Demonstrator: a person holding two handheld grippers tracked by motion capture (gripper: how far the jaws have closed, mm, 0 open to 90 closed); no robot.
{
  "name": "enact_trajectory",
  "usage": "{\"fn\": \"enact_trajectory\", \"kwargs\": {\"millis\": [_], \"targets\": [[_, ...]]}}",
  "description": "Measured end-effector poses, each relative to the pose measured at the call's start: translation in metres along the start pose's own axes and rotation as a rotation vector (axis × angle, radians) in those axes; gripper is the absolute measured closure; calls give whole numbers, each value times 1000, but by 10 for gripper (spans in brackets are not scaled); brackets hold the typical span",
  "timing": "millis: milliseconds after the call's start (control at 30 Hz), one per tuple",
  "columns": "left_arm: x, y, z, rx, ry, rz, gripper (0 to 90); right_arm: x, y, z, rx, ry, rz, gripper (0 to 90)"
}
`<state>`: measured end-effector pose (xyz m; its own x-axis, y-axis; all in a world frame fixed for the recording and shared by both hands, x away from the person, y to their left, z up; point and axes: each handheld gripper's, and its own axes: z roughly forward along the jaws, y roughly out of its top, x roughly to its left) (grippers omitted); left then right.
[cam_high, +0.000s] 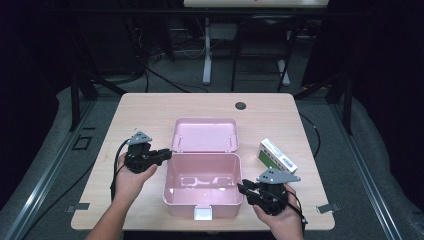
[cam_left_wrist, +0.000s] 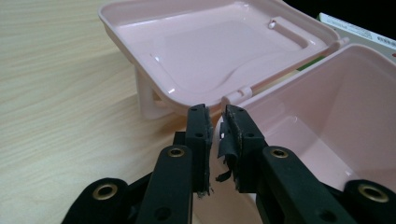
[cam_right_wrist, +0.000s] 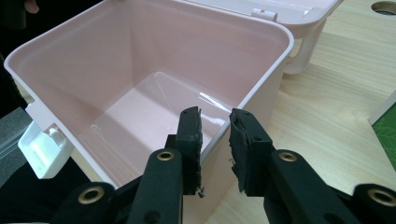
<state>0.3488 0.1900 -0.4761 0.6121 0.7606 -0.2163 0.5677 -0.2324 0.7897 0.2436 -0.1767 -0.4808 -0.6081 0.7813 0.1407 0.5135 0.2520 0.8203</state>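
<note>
A pink plastic box (cam_high: 200, 202) stands open at the table's middle, empty, with its lid (cam_high: 205, 135) folded back behind it. My left gripper (cam_high: 167, 154) is at the box's left wall near the hinge. In the left gripper view its jaws (cam_left_wrist: 215, 116) stand narrow with the wall's rim (cam_left_wrist: 243, 93) filling the gap. My right gripper (cam_high: 241, 189) is at the right wall near the front. One of its jaws (cam_right_wrist: 215, 121) is inside the box (cam_right_wrist: 140, 70) and one outside, with a slit left beside the outer pad.
A green and white carton (cam_high: 277, 156) lies on the table right of the box, close to my right hand. The box's white latch (cam_high: 203, 214) hangs at its front, near the table edge. A dark round grommet (cam_high: 240, 105) sits at the table's far side.
</note>
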Motion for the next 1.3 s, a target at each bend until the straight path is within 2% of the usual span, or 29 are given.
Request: {"fn": "enact_trajectory", "kwargs": {"millis": [100, 267, 633, 800, 967, 1133, 1233, 1300], "targets": [[0, -3, 2, -5, -10, -11, 823, 0, 0, 0, -1, 0, -1, 734], [-1, -1, 4, 0, -4, 3, 857, 0, 0, 0, 0, 0, -1, 734], [-2, -1, 4, -5, 1, 10, 860, 1, 1, -1, 10, 14, -2, 725], [0, -4, -2, -28, -3, -6, 813, 1, 2, -2, 4, 4, -19, 707], [2, -10, -12, -45, -12, -11, 755, -1, 8, -10, -20, 28, -8, 689], [1, -13, -22, -66, 22, 4, 626, -6, 17, -15, -35, 43, -11, 656], [4, -12, -30, -85, 31, 7, 577, -10, 23, -17, -32, 45, -23, 600], [6, -12, -34, -71, 21, 0, 553, -12, 28, -17, -39, 32, -41, 561]]}}
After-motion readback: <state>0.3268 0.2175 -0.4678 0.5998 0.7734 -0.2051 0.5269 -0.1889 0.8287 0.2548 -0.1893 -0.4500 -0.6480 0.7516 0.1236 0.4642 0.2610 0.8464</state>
